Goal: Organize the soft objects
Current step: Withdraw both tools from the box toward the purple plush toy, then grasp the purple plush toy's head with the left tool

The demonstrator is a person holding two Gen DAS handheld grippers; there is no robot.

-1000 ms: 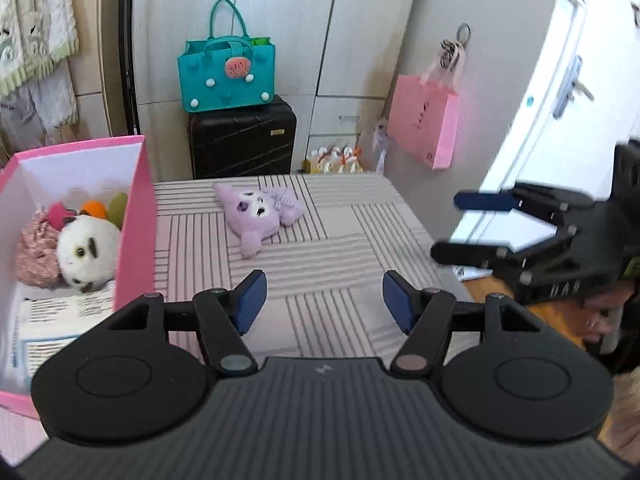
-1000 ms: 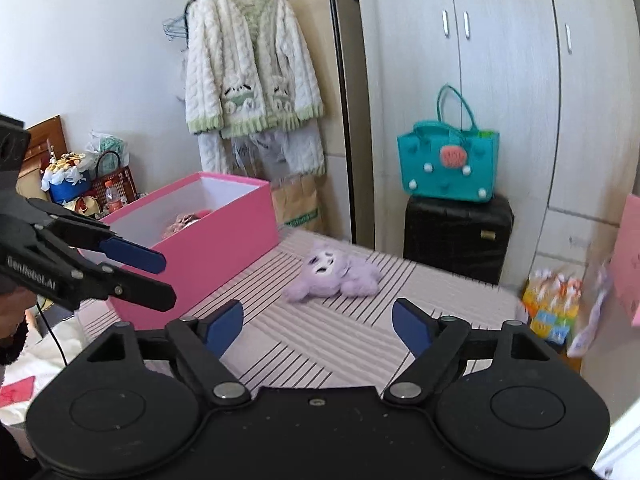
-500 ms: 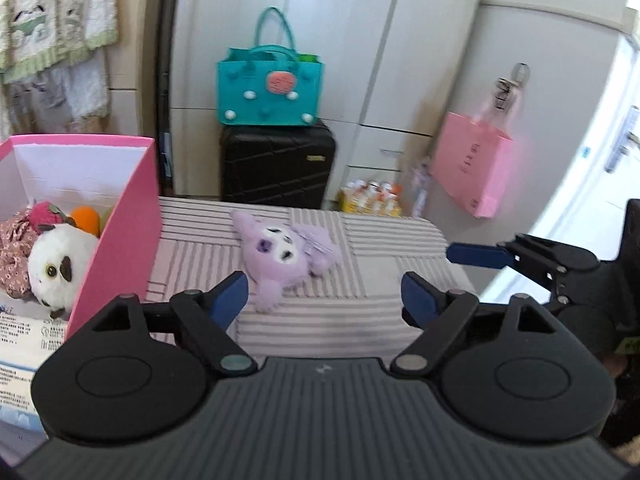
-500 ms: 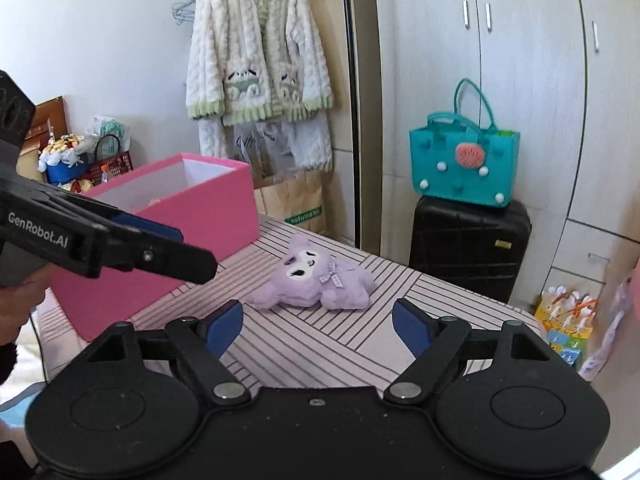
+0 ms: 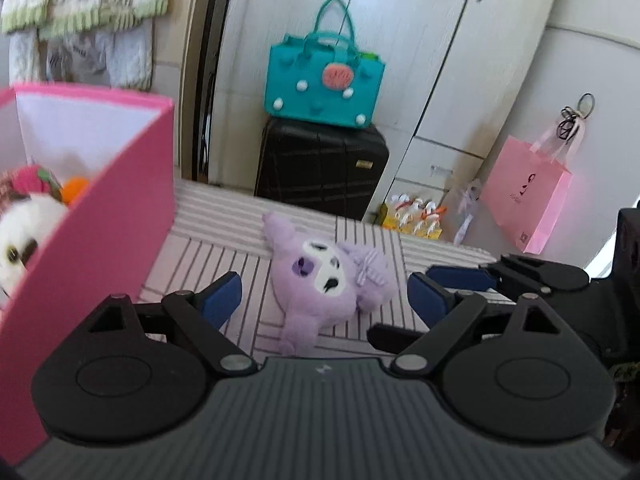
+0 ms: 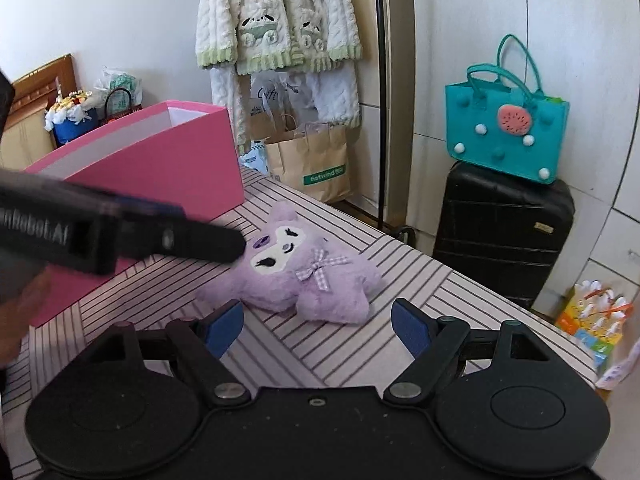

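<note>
Striped table (image 5: 208, 236): purple plush (image 5: 320, 280) lies dead ahead between left gripper's (image 5: 324, 292) just-widened empty jaws, long axis toward camera; right gripper (image 6: 318, 326) open, empty, slightly farther.

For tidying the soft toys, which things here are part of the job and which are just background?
Part of the job:
- purple plush, lying on the striped table
- pink box holding a white plush
- left tool and right tool, both open, nothing gripped

Just lying about:
- teal bag on the black suitcase
- pink paper bag
- hanging cardigan
- brown paper bag
</note>
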